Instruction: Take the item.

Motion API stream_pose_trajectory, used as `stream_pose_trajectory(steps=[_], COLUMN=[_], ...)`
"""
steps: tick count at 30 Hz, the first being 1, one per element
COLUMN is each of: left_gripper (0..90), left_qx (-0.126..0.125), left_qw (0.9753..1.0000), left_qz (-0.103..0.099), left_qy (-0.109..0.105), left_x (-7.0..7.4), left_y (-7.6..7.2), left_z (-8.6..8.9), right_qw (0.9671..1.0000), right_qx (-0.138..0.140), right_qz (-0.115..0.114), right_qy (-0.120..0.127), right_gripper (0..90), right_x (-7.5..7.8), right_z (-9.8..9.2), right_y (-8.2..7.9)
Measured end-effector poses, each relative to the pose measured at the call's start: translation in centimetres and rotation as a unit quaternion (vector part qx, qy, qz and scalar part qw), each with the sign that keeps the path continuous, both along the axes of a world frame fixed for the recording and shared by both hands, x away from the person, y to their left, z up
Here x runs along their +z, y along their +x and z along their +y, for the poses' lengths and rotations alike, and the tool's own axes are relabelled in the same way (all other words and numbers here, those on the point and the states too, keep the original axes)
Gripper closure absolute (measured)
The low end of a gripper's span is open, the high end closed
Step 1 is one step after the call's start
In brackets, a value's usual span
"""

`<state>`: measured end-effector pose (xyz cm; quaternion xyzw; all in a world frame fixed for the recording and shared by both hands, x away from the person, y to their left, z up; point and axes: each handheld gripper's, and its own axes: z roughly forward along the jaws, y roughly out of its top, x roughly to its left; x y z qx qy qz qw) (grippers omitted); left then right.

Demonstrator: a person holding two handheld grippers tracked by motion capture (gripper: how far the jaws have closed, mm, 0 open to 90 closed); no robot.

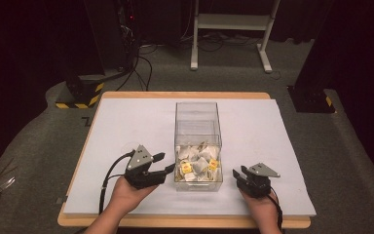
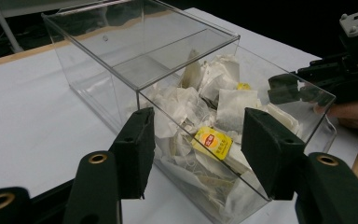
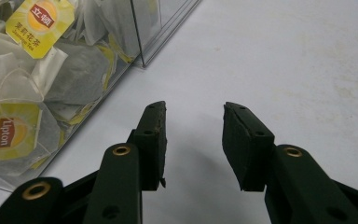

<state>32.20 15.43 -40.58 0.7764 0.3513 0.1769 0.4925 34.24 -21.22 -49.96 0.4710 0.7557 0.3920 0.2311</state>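
high view: clear box of tea bags frame centre, left gripper just left of it, right gripper lower right, apart | left gripper view: jaws wide, box between and beyond them | right gripper view: jaws wide over bare white table, box upper left

One clear box, one heap of tea bags, uncountable, two grippers, left gripper, right gripper

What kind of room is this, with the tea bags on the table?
Probably a lab or recording workspace, not a kitchen: a white-topped table stands on grey carpet among dark equipment stands with hazard-striped bases and loose cables, and a clear plastic box holds tea bags.
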Motion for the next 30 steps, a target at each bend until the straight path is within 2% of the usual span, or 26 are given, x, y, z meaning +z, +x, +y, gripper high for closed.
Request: stream_pose_trajectory(steps=[7, 14, 19, 22, 26, 30], left_gripper=[44.8, 45.0, 45.0, 45.3, 46.0, 46.1], left_qx=[-0.003, -0.018, -0.029, -0.031, -0.035, -0.042], left_qw=[1.0000, 0.9998, 0.9995, 0.9993, 0.9992, 0.9987], left_qz=[-0.002, -0.002, 0.003, -0.003, 0.000, 0.012], left_qy=[-0.004, 0.010, 0.011, 0.022, 0.020, 0.027], left_x=[0.3, 0.3, 0.0, -0.2, -0.2, -0.3], left_y=[0.1, 0.6, 0.8, 0.8, 0.8, 1.1], left_z=[-0.8, -2.7, -4.1, -4.9, -5.8, -6.6], right_qw=[1.0000, 1.0000, 1.0000, 1.0000, 0.9999, 0.9999], right_qx=[0.000, 0.005, 0.003, 0.005, 0.011, 0.008], right_qz=[0.000, 0.002, 0.001, 0.002, 0.003, 0.006], right_qy=[0.000, 0.001, 0.003, 0.004, 0.005, 0.009], right_gripper=[60.0, 60.0, 59.9, 59.9, 59.7, 59.5], right_x=[0.0, 0.0, 0.0, 0.0, 0.0, 0.0], right_z=[0.0, 0.0, 0.0, 0.0, 0.0, -0.1], right_y=[0.0, 0.1, 0.1, 0.1, 0.1, 0.2])
